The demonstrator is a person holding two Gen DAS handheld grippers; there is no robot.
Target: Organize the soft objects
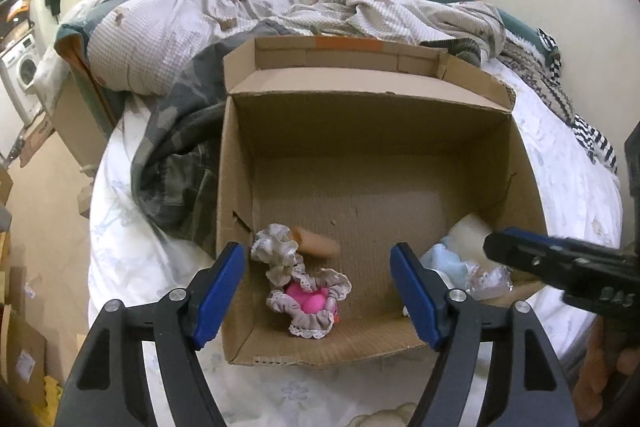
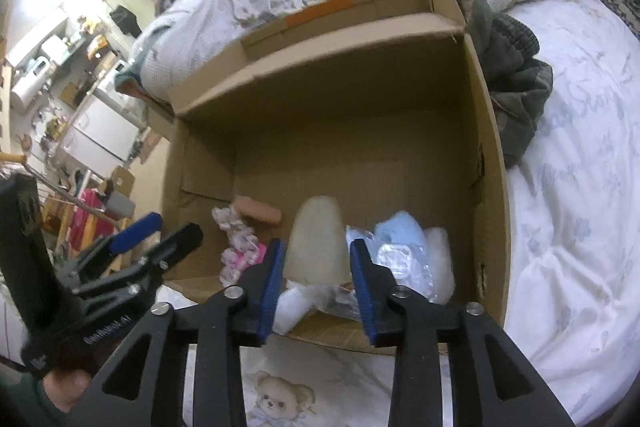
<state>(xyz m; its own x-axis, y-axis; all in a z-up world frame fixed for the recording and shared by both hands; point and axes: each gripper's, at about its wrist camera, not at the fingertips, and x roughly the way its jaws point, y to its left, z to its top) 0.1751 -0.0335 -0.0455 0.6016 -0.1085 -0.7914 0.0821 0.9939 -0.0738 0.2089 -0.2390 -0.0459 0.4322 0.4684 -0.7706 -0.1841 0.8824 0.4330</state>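
Note:
An open cardboard box (image 1: pixel 400 131) stands on the bed; it also shows in the right wrist view (image 2: pixel 490 187). In its near left lie a frilly grey cloth with a pink toy (image 1: pixel 308 301) and a peach-coloured roll (image 1: pixel 318 245). In its near right lie light blue and white soft items (image 1: pixel 452 259). My left gripper (image 1: pixel 318 297) is open and empty above the box's near edge. My right gripper (image 2: pixel 316 279) is shut on a beige soft pad (image 2: pixel 318 243) and holds it over the box's near right. It shows in the left wrist view (image 1: pixel 560 263).
The box sits on a white floral bedsheet (image 2: pixel 568 227). Rumpled quilts and clothes (image 1: pixel 280 3) are piled behind it, and a dark camouflage garment (image 1: pixel 180 155) lies against its left side. A washing machine (image 1: pixel 24 71) and cartons stand off the bed to the left.

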